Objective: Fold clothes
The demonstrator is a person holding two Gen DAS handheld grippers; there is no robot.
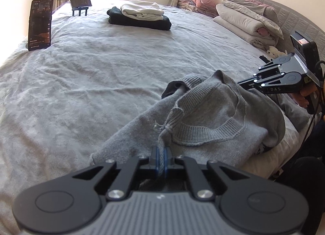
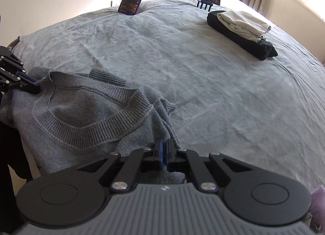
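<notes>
**Grey sweater pinched at both shoulders on the bed**

The lower part of the grey knitted sweater with a ribbed round collar (image 1: 213,113) drops out of sight under both tools, and a dark lining shows only at a bunched fold. It lies at the near edge of the bed with a wrinkled grey sheet (image 1: 101,68). The left gripper (image 1: 161,160) is clenched on a thin gathered strip of knit. The right gripper (image 2: 164,154) has its blue pads nearly together with sweater fabric (image 2: 101,101) pinched between them; in the left view its tips vanish into the cloth.

One stack of two folded garments sits farther off: a white folded garment (image 1: 142,10) on a dark folded garment (image 1: 140,21). Two phones stand propped, an upright black phone (image 1: 40,24) and a sideways phone on a small stand (image 1: 80,1); screen text is unreadable. A pile of folded grey bedding (image 1: 243,17) is cut by the lens edge.
</notes>
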